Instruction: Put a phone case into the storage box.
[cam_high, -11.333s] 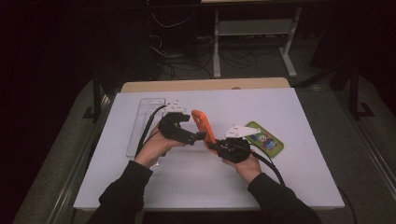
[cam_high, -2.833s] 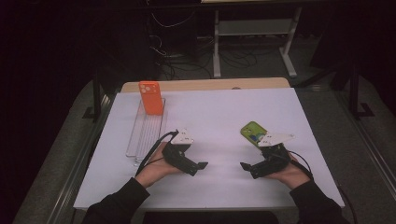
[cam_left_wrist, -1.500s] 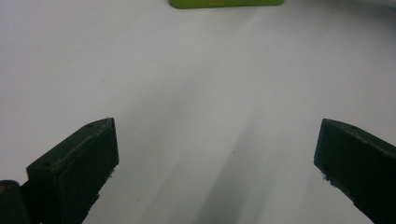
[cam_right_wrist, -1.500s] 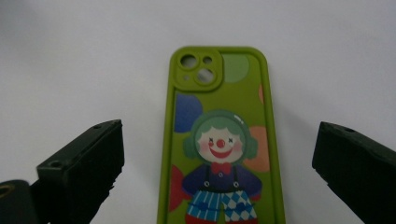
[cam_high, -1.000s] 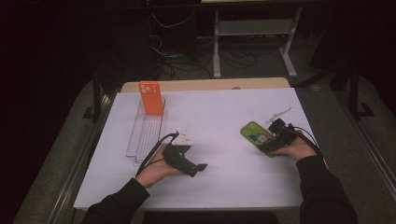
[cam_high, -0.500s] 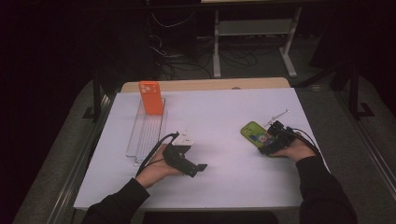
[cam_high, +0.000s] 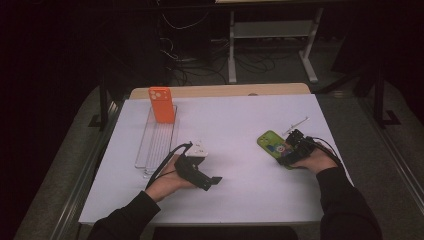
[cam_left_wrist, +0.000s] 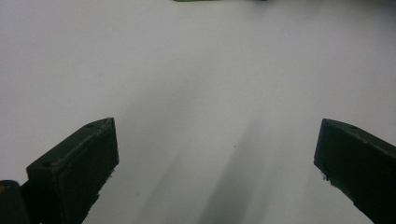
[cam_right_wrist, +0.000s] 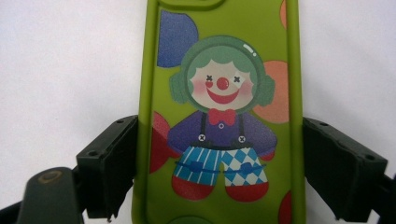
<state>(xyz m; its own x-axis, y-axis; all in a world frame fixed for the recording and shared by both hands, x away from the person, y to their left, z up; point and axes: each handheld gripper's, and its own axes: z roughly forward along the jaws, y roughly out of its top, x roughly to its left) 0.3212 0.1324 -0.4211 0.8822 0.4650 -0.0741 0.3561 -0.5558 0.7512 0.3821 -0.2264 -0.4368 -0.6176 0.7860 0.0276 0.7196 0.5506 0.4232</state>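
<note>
A white counter (cam_high: 240, 200) fills the scene, a person's two dark-sleeved forearms coming in from its near edge. At its far left a clear ridged tray (cam_high: 155, 147) lies lengthwise, and an orange phone case (cam_high: 162, 104) stands upright at the tray's far end. The left gripper (cam_high: 214, 181) rests on the counter just right of the tray's near end, its fingers (cam_left_wrist: 79, 163) set wide apart over bare white surface with nothing between them. Well apart from it, toward the right edge, the right gripper (cam_high: 284, 156) sits over the near end of a green phone case (cam_high: 270, 142) that lies flat on the counter. In the right gripper view the green phone case (cam_right_wrist: 224, 112) (printed with a clown in a red bow tie and blue checked trousers) runs straight up between the two fingers (cam_right_wrist: 109, 163), one finger at each long edge. The fingers have just been closing in on the case; they stand right at its sides, though whether the pads already press on it cannot be told.
</note>
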